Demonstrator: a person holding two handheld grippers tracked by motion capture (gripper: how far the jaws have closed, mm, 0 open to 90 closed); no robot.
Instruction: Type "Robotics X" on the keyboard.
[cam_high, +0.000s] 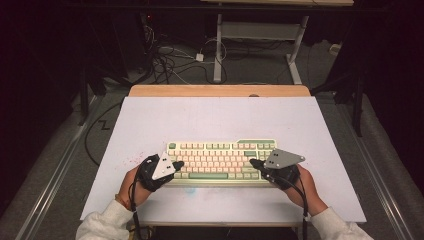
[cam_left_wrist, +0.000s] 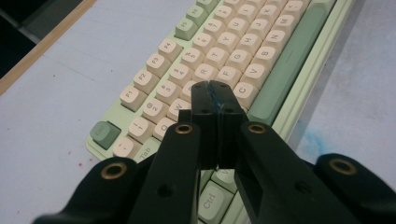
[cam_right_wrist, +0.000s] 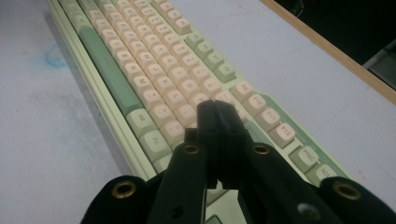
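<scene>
From the high view, a cream and green keyboard (cam_high: 221, 160) lies near your edge of the white table (cam_high: 220, 115). Your left tool (cam_high: 178, 164) and right tool (cam_high: 253, 162) poke at its two ends, likely to press keys.

In the left gripper view, its jaws are pressed together, empty, above C; Tab and Ctrl are readable.

In the right gripper view, the jaws likewise meet over the right-hand keys; those legends blur.

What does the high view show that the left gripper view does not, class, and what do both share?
High view alone: the whole keyboard, the right tool, both hands, the cables on the floor.

Left gripper view alone: readable key letters, such as the Tab key, and a blue smear on the table.

Both: the left tool, jaws shut over the keys.
</scene>
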